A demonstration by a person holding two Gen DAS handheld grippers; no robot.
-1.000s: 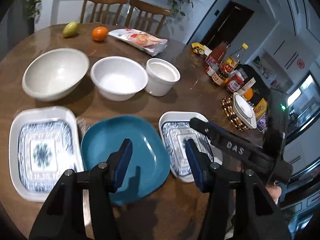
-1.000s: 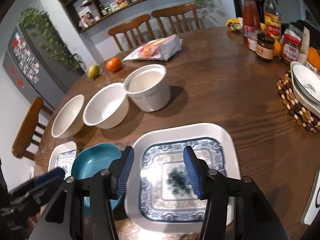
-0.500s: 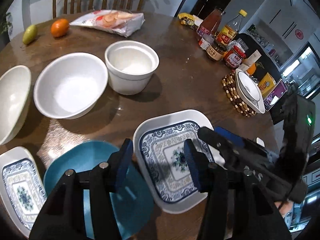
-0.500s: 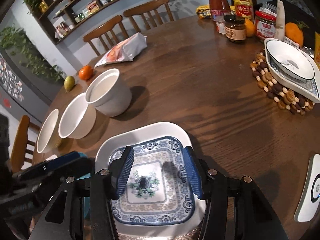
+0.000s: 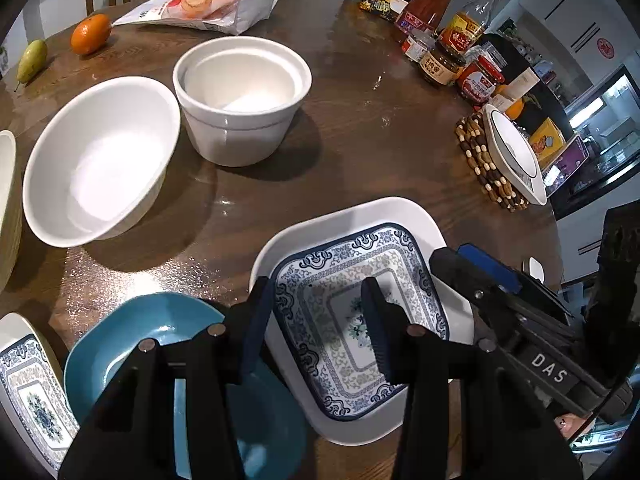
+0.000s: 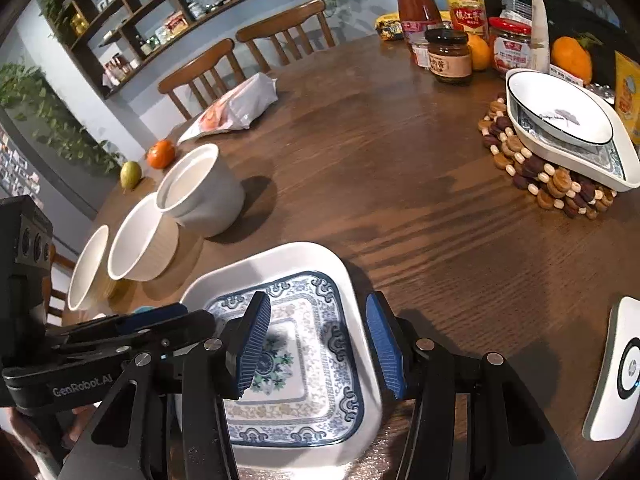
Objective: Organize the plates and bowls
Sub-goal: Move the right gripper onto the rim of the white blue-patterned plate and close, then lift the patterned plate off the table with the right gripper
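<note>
A square blue-patterned white plate [image 5: 352, 240] lies near the table's front edge; it also shows in the right wrist view [image 6: 320, 268]. My left gripper [image 5: 316, 324] is open above its left part. My right gripper [image 6: 316, 340] is open over the same plate and shows at the right of the left wrist view [image 5: 480, 272]. A teal plate [image 5: 132, 336] and another patterned plate [image 5: 24, 376] lie to the left. A white pot [image 5: 240, 100], a white bowl [image 5: 96, 160] and a cream bowl [image 5: 6, 184] stand in a row behind.
A white bowl on a patterned dish [image 6: 560, 120] sits on a beaded trivet [image 6: 540, 176] at the right. Jars and bottles [image 6: 448, 56] stand behind it. A snack bag [image 5: 200, 4], an orange [image 5: 90, 34] and a pear [image 5: 30, 60] lie at the far side.
Both grippers have moved right and closer, over the right-hand patterned plate. The teal plate and the left patterned plate have slid toward the left edge of the left wrist view.
</note>
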